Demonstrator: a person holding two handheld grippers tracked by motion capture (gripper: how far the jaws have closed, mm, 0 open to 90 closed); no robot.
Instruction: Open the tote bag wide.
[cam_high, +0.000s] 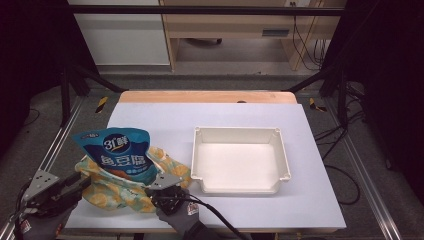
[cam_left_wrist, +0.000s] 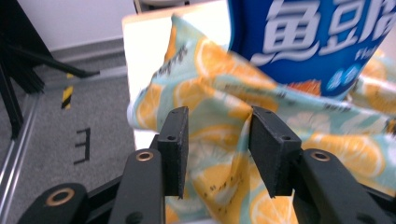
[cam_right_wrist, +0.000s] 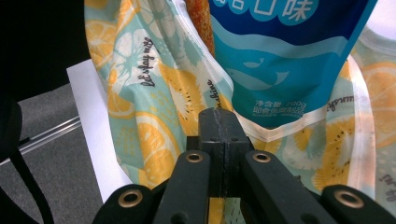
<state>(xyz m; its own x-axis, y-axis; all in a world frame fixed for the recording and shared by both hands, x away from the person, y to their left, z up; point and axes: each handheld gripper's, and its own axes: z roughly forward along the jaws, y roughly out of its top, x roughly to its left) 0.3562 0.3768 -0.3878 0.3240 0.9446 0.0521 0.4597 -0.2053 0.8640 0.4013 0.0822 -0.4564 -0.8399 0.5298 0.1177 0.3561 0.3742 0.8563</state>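
The white bin blocks the table's middle, the fruit-print bag its near-left corner; bare table lies between them.

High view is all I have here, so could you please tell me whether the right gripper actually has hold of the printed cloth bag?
Observer: Yes. In the right gripper view the right gripper has its jaws pressed together on the rim of the cloth bag.
Operator: Thank you. Are the left gripper's jaws closed too?
Observer: No. The left gripper has its jaws apart, with the orange-printed cloth in the gap and neither pad pressing it.
Operator: And what does the blue pouch look like lower down?
Observer: The blue pouch shows a small whale drawing above a line of fine print, just over the bag's white hem.
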